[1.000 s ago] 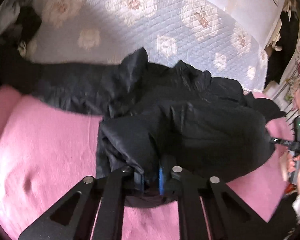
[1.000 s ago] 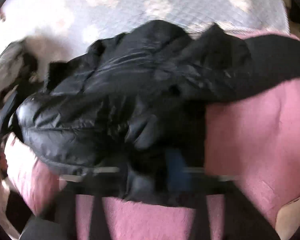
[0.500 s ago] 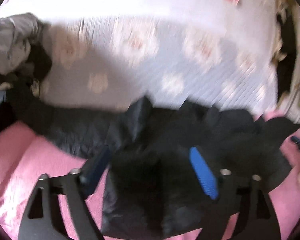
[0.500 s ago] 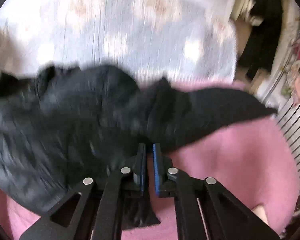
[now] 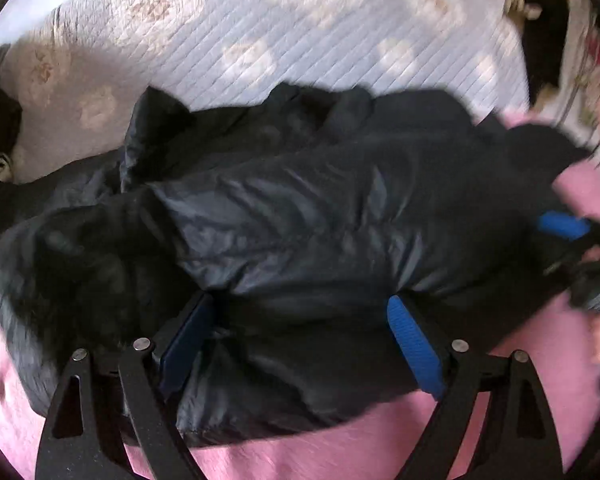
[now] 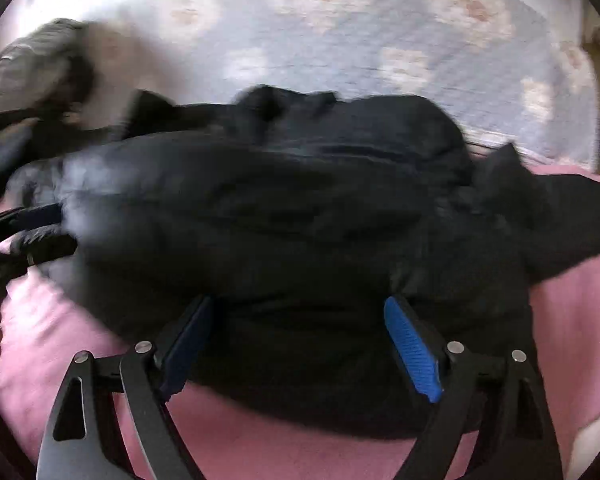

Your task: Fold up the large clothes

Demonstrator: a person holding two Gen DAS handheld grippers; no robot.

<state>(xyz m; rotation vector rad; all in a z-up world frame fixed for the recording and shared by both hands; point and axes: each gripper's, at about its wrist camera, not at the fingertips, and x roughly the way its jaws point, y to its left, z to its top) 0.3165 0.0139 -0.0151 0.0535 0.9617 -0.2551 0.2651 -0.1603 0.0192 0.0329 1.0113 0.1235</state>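
A large black puffer jacket (image 5: 300, 240) lies bunched on a pink blanket (image 5: 300, 456), folded over on itself; it also fills the right wrist view (image 6: 280, 220). My left gripper (image 5: 300, 316) is open, its blue-padded fingers (image 5: 414, 344) spread over the jacket's near edge and holding nothing. My right gripper (image 6: 300, 316) is open too, fingers (image 6: 410, 346) spread over the jacket's near edge, empty. The right gripper's blue pad also shows at the right edge of the left wrist view (image 5: 562, 226).
Behind the jacket lies a white quilted bedspread with pale flowers (image 5: 320, 40). Grey and dark clothes are heaped at the far left (image 6: 40, 64). Dark hanging clothes stand at the far right (image 5: 540, 20). The pink blanket (image 6: 572, 320) spreads around the jacket.
Both grippers were shut on the jacket a second ago. The left one opened first, then the right; both now hang open over the folded jacket, which has settled on the blanket.
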